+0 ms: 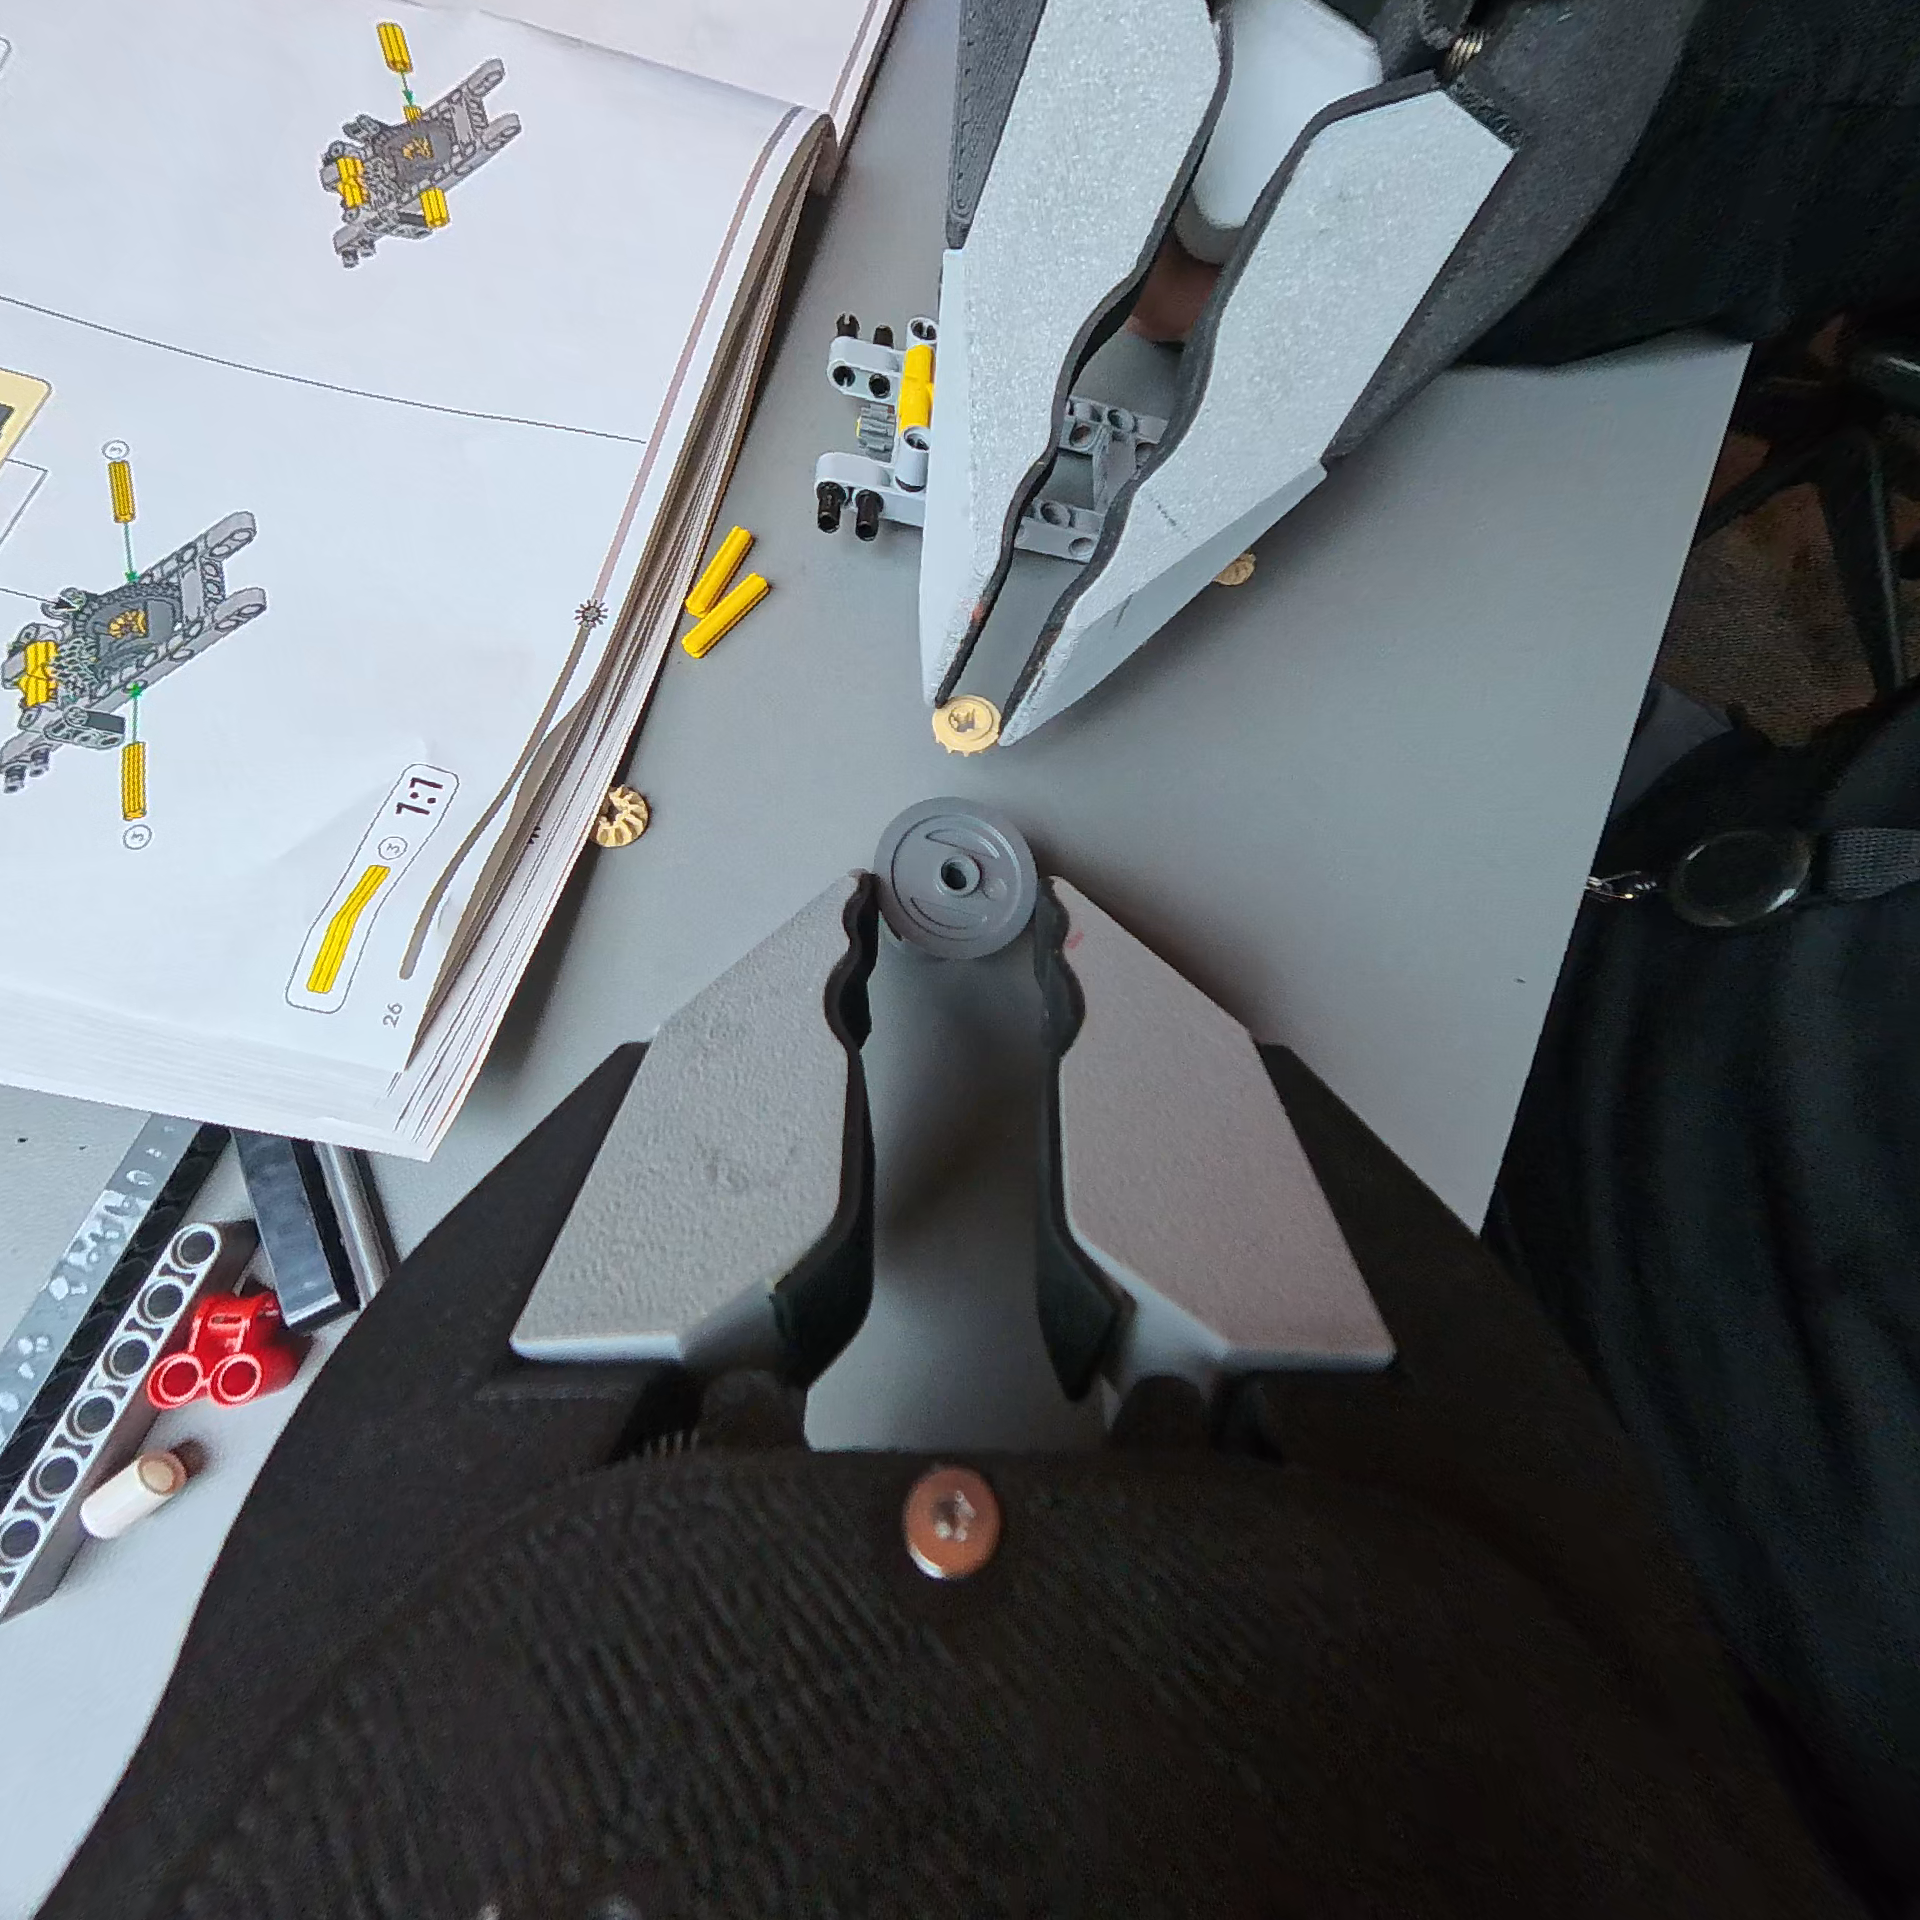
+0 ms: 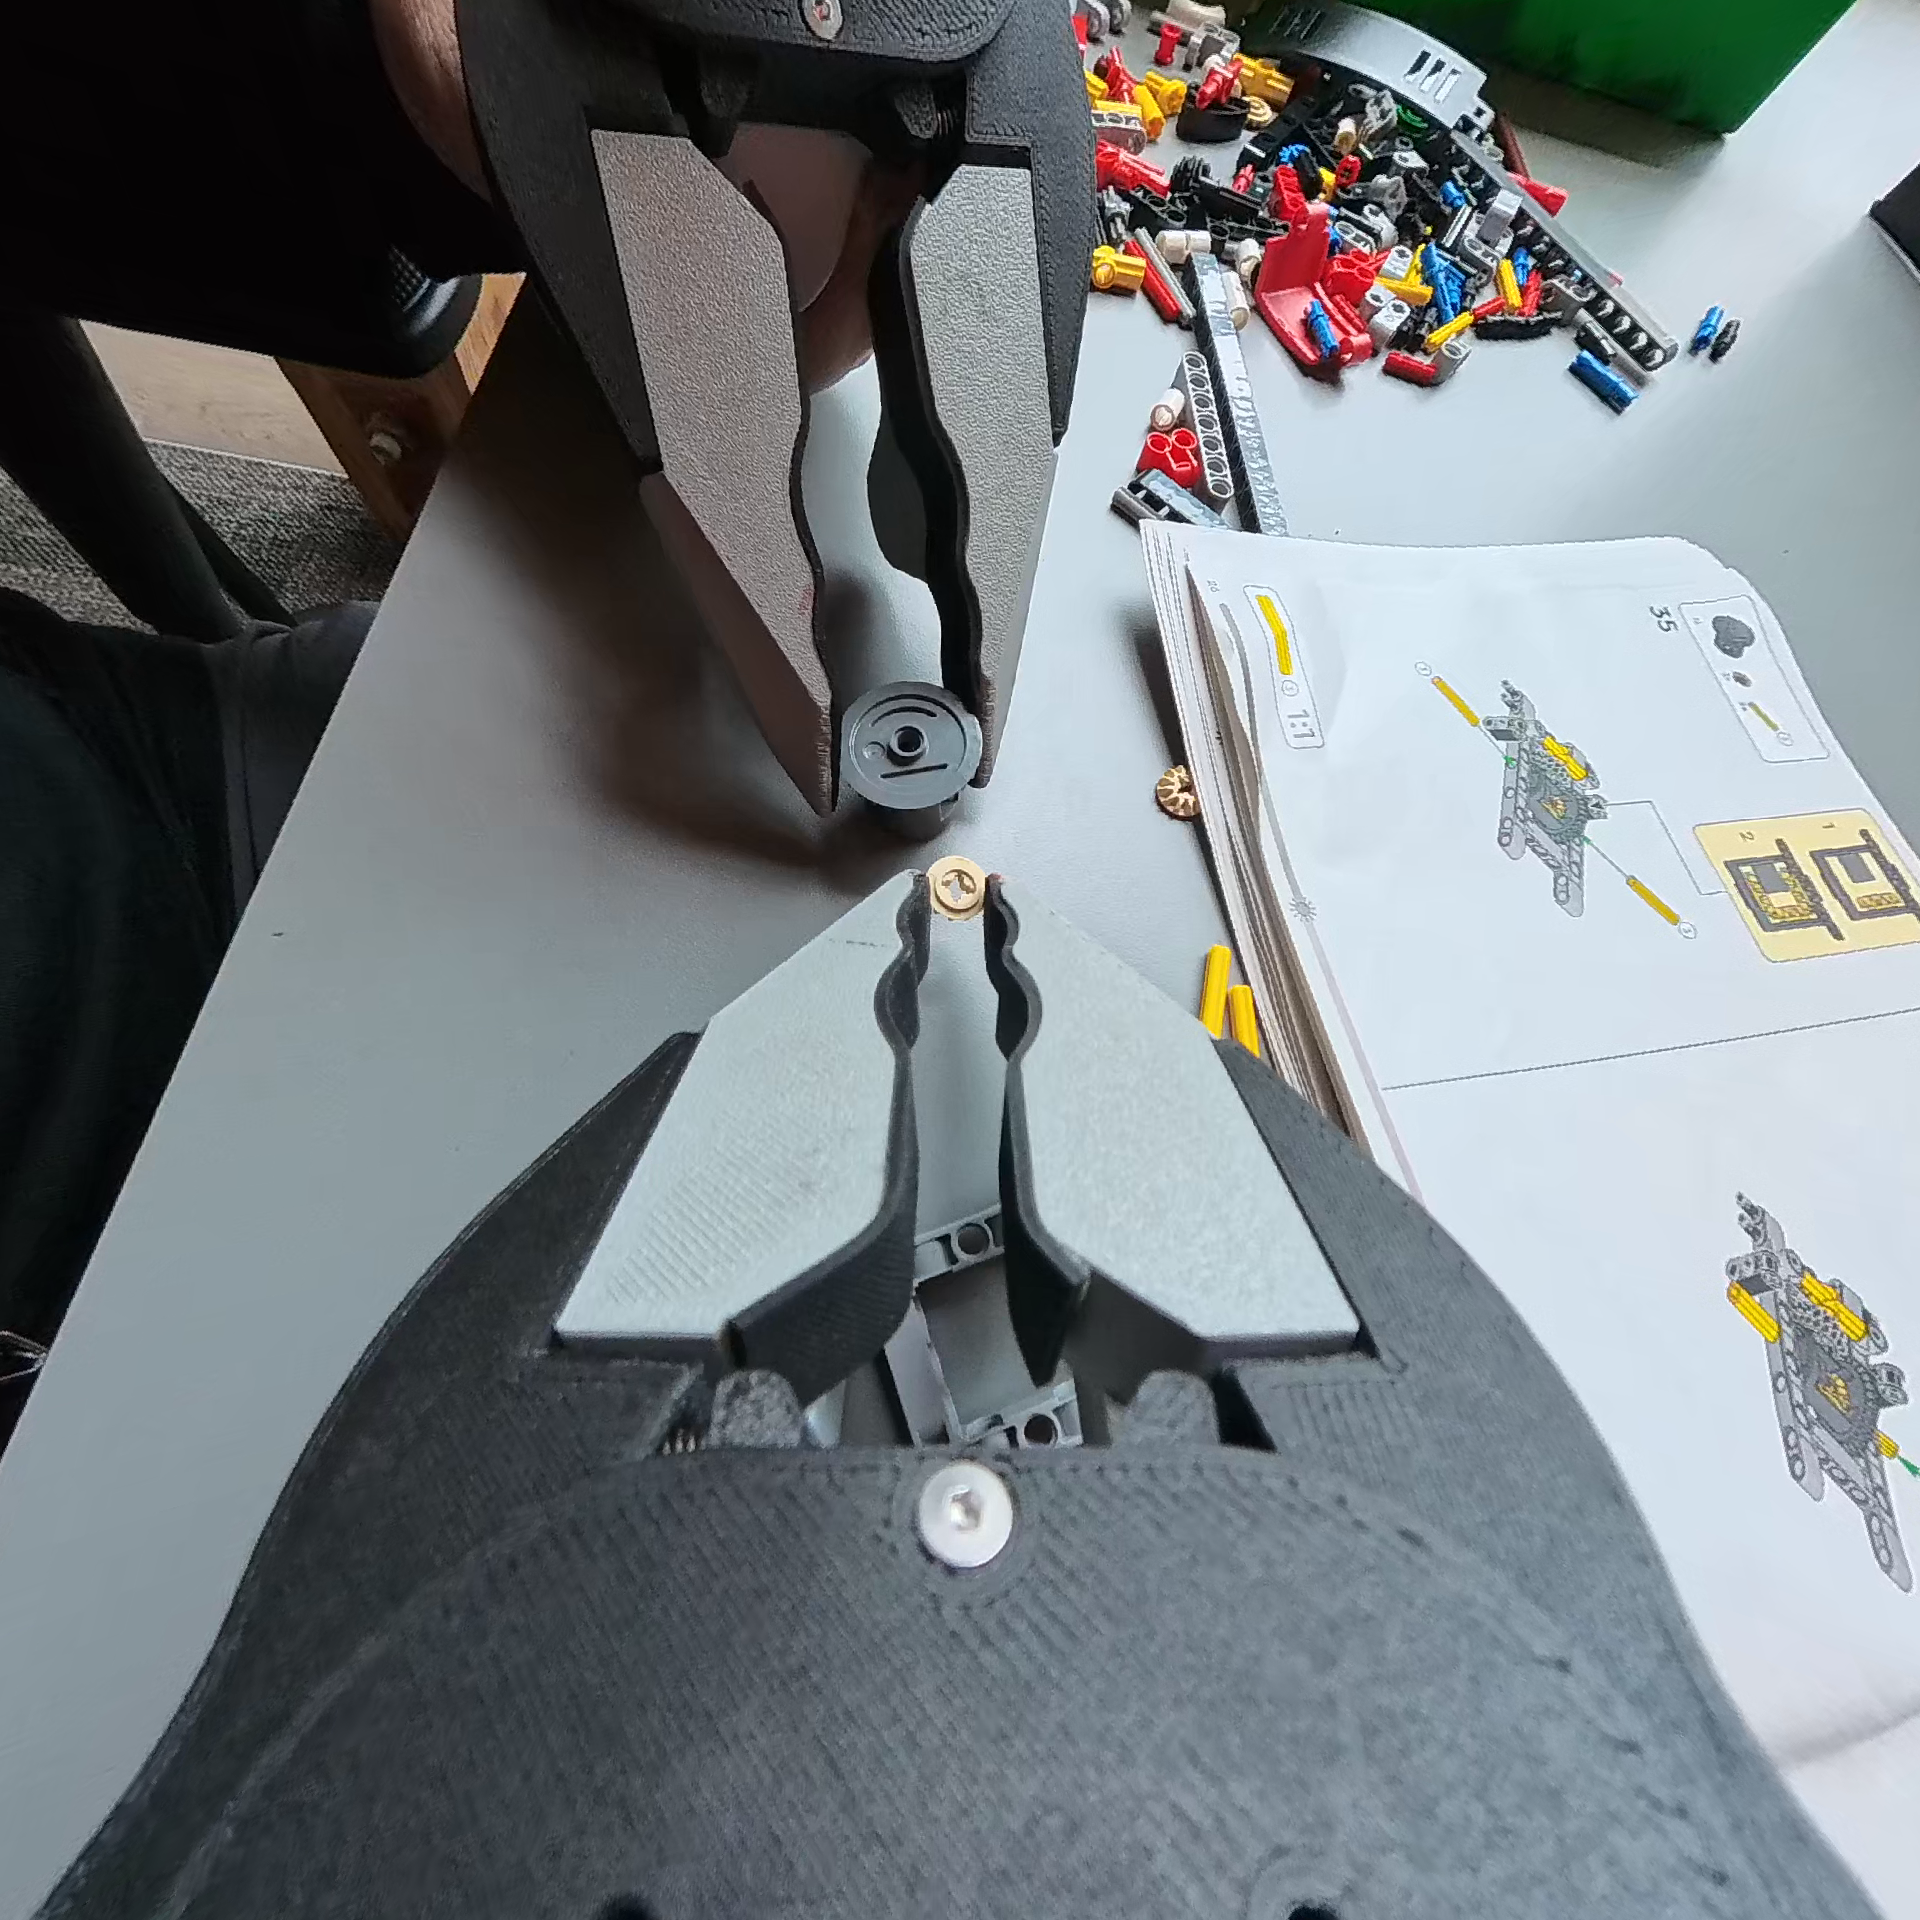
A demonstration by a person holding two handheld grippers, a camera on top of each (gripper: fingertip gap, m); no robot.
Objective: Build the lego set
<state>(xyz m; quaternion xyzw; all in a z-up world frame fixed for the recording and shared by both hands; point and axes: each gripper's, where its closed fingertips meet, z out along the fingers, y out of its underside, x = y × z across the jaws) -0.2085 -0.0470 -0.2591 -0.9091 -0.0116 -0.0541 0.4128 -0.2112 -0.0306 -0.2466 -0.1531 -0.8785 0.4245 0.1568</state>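
Grey tabletop (image 1: 1299, 935) at frame centre: left gripper (image 1: 954, 883) clamps the dark grey round housing (image 1: 954, 878), right gripper (image 2: 958, 886) pinches a tan gear (image 2: 957, 886) (booklet (image 1: 364, 520) upper left); next, I judge, seating gear into housing needs careful alignment

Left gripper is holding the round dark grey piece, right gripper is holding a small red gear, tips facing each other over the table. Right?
One slip: the gear in the right gripper is tan, not red, as the right wrist view shows. The rest stands: the left gripper holds the round dark grey piece, tips facing over the table.
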